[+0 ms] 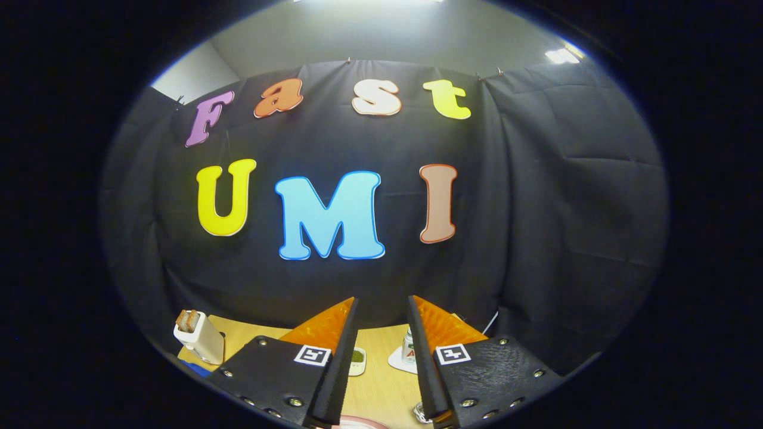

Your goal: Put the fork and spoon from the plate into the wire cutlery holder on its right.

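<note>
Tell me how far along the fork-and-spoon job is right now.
Nothing looks done yet. The gripper is raised and aimed at the booth wall, its jaws apart with nothing between them. Beyond them lies the wooden table with a toaster, a small dish of something green and a small bottle. Only a pink rim peeks in between the jaws, perhaps the plate. Fork, spoon and holder all remain to be handled.
</note>
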The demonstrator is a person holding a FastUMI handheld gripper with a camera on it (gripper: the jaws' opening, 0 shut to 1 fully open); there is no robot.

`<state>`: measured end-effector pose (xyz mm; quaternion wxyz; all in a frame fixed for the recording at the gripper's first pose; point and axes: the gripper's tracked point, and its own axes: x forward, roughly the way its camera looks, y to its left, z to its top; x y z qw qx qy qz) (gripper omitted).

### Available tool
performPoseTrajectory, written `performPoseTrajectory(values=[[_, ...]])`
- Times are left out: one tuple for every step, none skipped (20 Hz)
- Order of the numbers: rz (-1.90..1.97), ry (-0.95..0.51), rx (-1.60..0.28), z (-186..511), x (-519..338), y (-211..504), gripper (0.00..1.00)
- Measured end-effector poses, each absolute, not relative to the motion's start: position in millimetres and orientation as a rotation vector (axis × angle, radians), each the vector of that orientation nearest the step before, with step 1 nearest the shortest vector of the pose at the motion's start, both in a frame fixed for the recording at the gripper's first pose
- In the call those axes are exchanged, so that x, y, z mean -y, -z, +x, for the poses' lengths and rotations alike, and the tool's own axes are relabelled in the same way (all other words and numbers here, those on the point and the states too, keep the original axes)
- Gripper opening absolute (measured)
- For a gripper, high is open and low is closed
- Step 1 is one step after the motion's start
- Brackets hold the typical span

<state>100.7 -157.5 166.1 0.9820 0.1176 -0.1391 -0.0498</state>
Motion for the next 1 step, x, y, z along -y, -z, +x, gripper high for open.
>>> performPoseTrajectory(values=[[0.229, 0.100, 0.293, 97.9, 156.0, -168.8, 0.50]])
